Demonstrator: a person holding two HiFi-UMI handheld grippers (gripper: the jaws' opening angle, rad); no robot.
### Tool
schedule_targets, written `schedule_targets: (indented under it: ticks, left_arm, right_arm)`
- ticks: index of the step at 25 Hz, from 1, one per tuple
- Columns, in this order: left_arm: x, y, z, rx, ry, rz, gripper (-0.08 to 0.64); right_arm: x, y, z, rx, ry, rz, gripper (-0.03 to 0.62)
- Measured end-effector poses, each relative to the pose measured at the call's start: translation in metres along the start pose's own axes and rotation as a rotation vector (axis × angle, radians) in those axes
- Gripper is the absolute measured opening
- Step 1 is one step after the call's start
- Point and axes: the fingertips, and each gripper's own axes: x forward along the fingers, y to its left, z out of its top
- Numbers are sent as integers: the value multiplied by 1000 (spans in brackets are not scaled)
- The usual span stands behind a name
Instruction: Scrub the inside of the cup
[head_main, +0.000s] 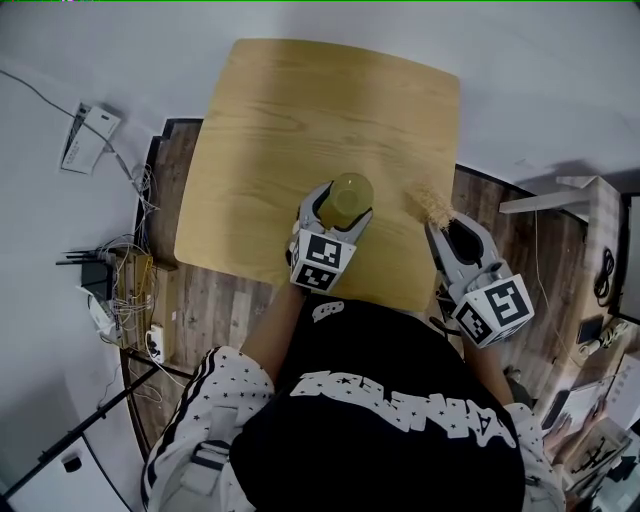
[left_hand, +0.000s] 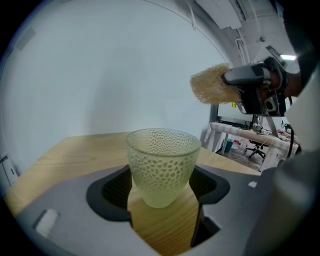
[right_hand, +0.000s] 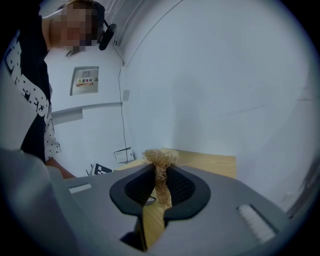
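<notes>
Left gripper (left_hand: 161, 192) has its two jaws pressed against opposite sides of the cup (left_hand: 162, 160), the dark pads touching the wall low down on either side. The cup is a cloudy yellow-green one with a dimpled surface. It stands upright with its mouth open to the ceiling, and nothing is inside it. From above it sits close to the table's (head_main: 300, 120) near edge, roughly at that edge's middle, just in front of the person (head_main: 390, 420) holding the tools. I can't tell whether its rounded base rests on the wood or is held just off it.

The right gripper (right_hand: 160, 192) is pinched tight on a scrubber (right_hand: 161, 170), a wad of straw-coloured fibre. A thin strand is squeezed between the pads and a frizzy tuft sticks out past the jaw tips. That tuft is over the table's right edge, not far from the near right corner, and it is apart from the cup with bare wood between them. Seen from the left gripper's side, the scrubber is up in the air, higher than the cup's rim and off to its right.

The person wears a black shirt with white lettering and star-speckled sleeves. A tangle of cables (head_main: 125, 275) lies on the floor off the table's left edge.
</notes>
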Motion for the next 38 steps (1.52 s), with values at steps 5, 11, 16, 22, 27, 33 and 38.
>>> schedule_targets:
  ticks: [5, 11, 16, 22, 27, 33, 38]
  left_arm:
    - [-5, -7, 6, 61, 7, -18, 357]
    - [-18, -14, 19, 258, 42, 4, 356]
    - [-29, -25, 29, 498, 81, 32, 356]
    - [-41, -36, 48, 623, 82, 64, 356]
    - [-51, -41, 62, 718, 90, 96, 356]
    - [-54, -51, 71, 838, 96, 120, 356]
    - [-51, -70, 78, 949, 84, 100, 356]
  right_arm:
    - [0, 2, -2, -28, 17, 31, 70]
    - [4, 24, -8, -116, 73, 149, 69]
    - [7, 44, -11, -204, 97, 232, 67]
    - [8, 52, -16, -263, 120, 279, 67]
    - [5, 57, -24, -349, 163, 305, 67]
    - [4, 58, -27, -394, 189, 316, 67]
    - [7, 58, -32, -375, 194, 320, 67]
